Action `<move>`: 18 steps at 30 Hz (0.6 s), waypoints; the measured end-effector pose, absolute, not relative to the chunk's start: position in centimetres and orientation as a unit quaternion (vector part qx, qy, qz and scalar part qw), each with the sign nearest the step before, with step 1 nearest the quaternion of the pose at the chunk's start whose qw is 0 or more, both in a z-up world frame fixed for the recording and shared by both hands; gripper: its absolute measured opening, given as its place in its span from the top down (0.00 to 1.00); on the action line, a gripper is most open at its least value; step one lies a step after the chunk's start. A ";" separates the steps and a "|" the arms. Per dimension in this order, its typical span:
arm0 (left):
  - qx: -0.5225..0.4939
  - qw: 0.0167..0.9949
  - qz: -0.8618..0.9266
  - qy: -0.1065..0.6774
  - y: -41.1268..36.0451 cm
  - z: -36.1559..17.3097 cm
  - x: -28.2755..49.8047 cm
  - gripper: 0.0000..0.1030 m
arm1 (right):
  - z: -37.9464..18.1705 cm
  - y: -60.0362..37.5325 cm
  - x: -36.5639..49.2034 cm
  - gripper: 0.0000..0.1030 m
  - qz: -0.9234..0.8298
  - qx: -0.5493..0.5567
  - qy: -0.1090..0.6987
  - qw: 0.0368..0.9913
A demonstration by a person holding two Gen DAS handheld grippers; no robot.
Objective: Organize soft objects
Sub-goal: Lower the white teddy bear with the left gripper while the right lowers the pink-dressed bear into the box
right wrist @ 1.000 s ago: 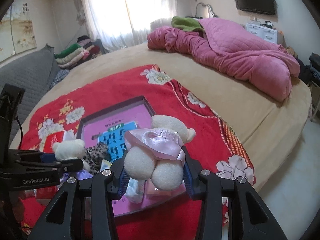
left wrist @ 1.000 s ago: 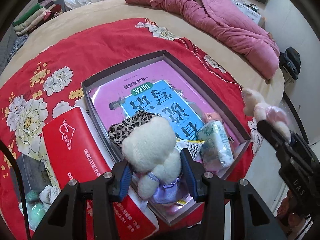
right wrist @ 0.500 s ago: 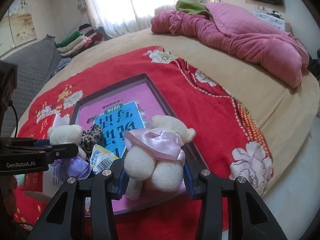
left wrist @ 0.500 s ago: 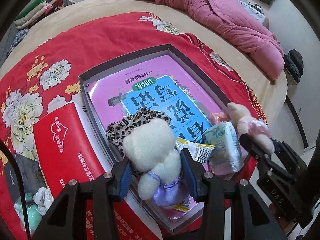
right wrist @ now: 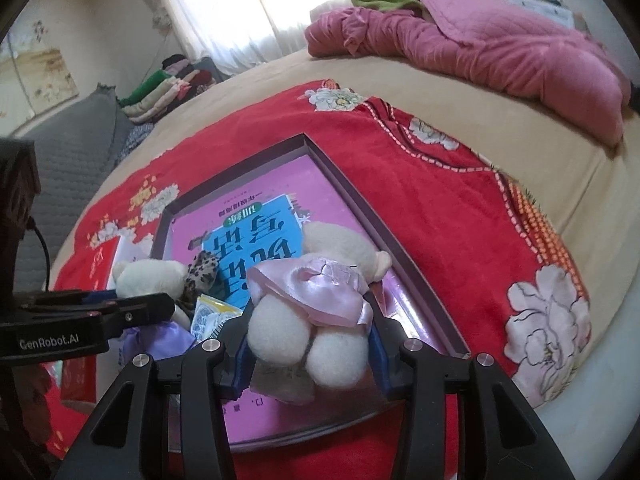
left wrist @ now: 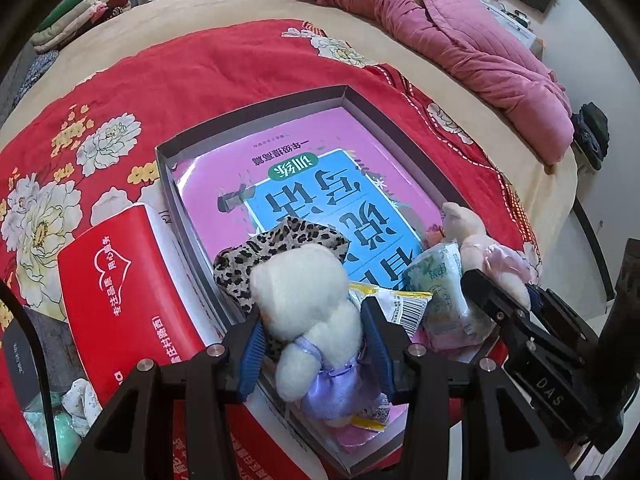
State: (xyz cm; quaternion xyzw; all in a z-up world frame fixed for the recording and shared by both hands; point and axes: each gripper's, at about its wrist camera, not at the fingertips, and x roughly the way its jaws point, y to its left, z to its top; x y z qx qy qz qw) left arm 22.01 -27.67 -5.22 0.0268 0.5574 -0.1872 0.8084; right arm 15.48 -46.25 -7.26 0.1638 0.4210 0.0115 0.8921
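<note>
1. Since a second ago, the right claw [right wrist: 310,354] has been lowered with its bear in the pink dress [right wrist: 320,300] from above the bed's red blanket [right wrist: 420,184] to just over the near right corner of the grey box [left wrist: 248,120]. The left claw [left wrist: 312,344] has hardly been shifted.

2. Both claws are seen part-way closed, each on a toy. The bear in the purple dress [left wrist: 308,300] is held by the left claw over the near edge of the box. The pink-dressed bear is pinched at its legs by the right claw.

3. The near end of the box is already crowded: a leopard-print cloth [left wrist: 280,248], a yellow snack packet [left wrist: 396,300] and a pale green pack [left wrist: 444,292] lie on the big pink book [left wrist: 320,176]. A bear released here could be left perched on these and could roll over the low wall.

4. The pink-dressed bear hangs close to the right wall of the box. If it is let go there, it may be tipped out onto the blanket.

5. The two claws stand near each other above the same end of the box. A clash could be caused if both are lowered together.

6. The snack packet might be crushed or pushed out under the purple-dressed bear.
</note>
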 end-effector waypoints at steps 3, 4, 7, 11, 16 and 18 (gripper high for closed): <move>0.028 0.808 -0.186 0.559 -27.7 -5.2 22.1 0.55 | -7.7 -46.9 15.7 0.51 0.013 0.188 0.425 0.885; 0.027 0.808 -0.186 0.558 -27.6 -5.2 22.2 0.55 | -7.8 -47.1 15.7 0.51 0.013 0.197 0.427 0.882; 0.027 0.808 -0.185 0.559 -27.6 -5.2 22.2 0.54 | -7.9 -47.6 15.6 0.50 0.009 0.210 0.430 0.878; 0.027 0.807 -0.185 0.560 -27.6 -5.2 22.2 0.54 | -7.7 -48.0 15.3 0.49 0.004 0.211 0.433 0.876; 0.023 0.806 -0.184 0.562 -27.5 -5.2 22.3 0.54 | -7.6 -48.5 14.6 0.45 -0.001 0.215 0.436 0.874; 0.022 0.806 -0.183 0.562 -27.4 -5.2 22.3 0.54 | -7.5 -48.9 14.4 0.43 -0.004 0.219 0.435 0.873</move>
